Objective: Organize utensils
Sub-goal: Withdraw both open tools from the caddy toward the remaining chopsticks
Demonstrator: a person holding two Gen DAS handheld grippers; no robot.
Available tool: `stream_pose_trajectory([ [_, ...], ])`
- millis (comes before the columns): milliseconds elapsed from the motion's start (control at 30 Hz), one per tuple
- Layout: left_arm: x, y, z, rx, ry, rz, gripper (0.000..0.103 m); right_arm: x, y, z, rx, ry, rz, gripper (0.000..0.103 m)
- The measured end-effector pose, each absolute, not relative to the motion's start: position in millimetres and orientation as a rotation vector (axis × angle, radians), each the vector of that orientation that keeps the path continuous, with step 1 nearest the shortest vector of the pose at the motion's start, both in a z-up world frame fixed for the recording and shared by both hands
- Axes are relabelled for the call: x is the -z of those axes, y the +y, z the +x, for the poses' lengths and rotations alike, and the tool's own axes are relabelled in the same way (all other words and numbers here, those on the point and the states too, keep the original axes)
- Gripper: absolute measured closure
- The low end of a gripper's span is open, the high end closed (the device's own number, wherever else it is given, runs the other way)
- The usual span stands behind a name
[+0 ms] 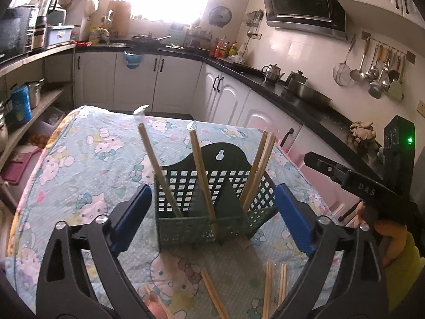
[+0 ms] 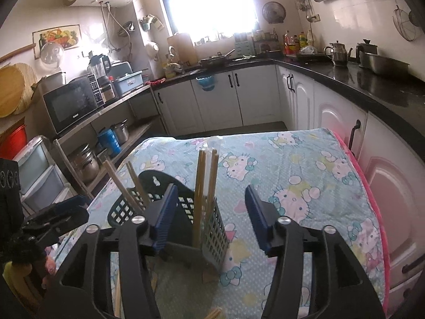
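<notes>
The left tongs (image 1: 212, 220) are spread wide and hold nothing. Their two blue pads (image 1: 131, 220) sit on either side of the green basket (image 1: 212, 199), close to its side walls, but I cannot tell if they touch it. The right tongs (image 2: 209, 218) are also spread wide and hold nothing. Their left pad is just in front of the basket's near corner, and their right pad hangs over bare cloth.

The basket stands upright on the worktop (image 1: 79, 159), which is covered with a blue cat-print cloth. The basket has two parts with a wall between them. In the left wrist view, one chopstick (image 1: 159, 170) leans to the left in the left part. Another chopstick (image 1: 203, 180) stands near the middle wall. A bunch of chopsticks (image 1: 257, 170) leans to the right in the right part. Two of the sticks have clear wrappers on their tops.

More loose chopsticks (image 1: 273, 289) lie flat on the cloth close to the near edge, between the arms of the left tongs.

There is open cloth behind the basket and to its left, all the way to the far edge. In the right wrist view, a wide bare patch of cloth runs to the right, up to the pink edge (image 2: 372, 199) by the white cupboards (image 2: 398, 175). The basket is well away from every edge.
</notes>
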State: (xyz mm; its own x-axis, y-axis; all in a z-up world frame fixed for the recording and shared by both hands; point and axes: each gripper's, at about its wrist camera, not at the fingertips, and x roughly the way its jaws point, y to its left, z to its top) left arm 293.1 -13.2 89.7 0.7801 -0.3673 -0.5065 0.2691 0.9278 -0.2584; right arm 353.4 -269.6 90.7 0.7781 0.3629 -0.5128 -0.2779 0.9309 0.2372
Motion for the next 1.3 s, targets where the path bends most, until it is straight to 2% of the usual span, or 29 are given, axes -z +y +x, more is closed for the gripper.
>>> stream_pose_trajectory([
  [167, -89, -9, 281, 0.336, 0.582, -0.185, 0.012, -89, -270, 340, -0.352, 0.588, 0.142, 0.043],
  [533, -80, 2, 260, 0.312, 0.586, -0.2, 0.011, -86, -261, 309, -0.373, 0.58, 0.099, 0.033],
  [1300, -35, 28, 221, 0.278, 0.659, -0.237, 0.011, -42, -246, 260, -0.392, 0.683, 0.055, 0.032],
])
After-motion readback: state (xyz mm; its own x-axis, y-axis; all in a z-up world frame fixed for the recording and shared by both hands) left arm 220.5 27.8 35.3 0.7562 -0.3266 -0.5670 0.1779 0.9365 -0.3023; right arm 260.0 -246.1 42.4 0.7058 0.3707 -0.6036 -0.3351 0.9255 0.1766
